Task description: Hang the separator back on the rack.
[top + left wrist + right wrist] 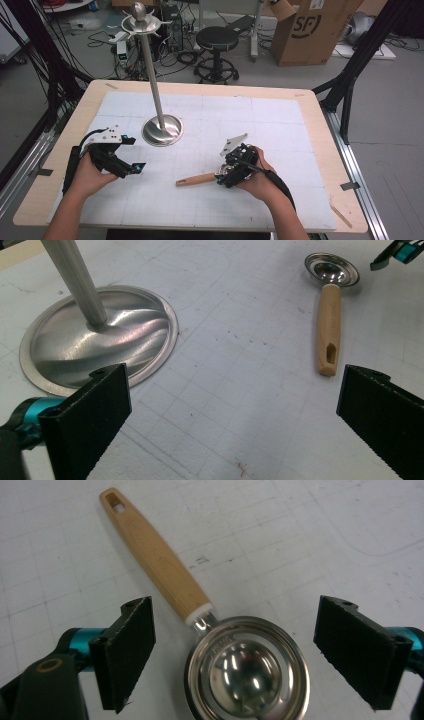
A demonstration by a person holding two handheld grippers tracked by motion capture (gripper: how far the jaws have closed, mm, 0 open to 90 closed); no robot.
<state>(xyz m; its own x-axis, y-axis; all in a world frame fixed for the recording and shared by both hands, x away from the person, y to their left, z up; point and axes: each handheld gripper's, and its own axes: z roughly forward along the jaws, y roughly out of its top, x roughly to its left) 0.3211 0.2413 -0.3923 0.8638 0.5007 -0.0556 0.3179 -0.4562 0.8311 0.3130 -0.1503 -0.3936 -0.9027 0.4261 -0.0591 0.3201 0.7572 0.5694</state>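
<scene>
From above we see the scoop lying flat on the bench, its wooden handle pointing toward the left hand-held gripper and its metal bowl hidden under the right hand-held gripper. The right gripper view reveals that bowl between the right jaws, which stand apart without touching it. The left jaws gape wide on nothing, near the steel stand. A cardboard box behind the bench reads "SF".
</scene>
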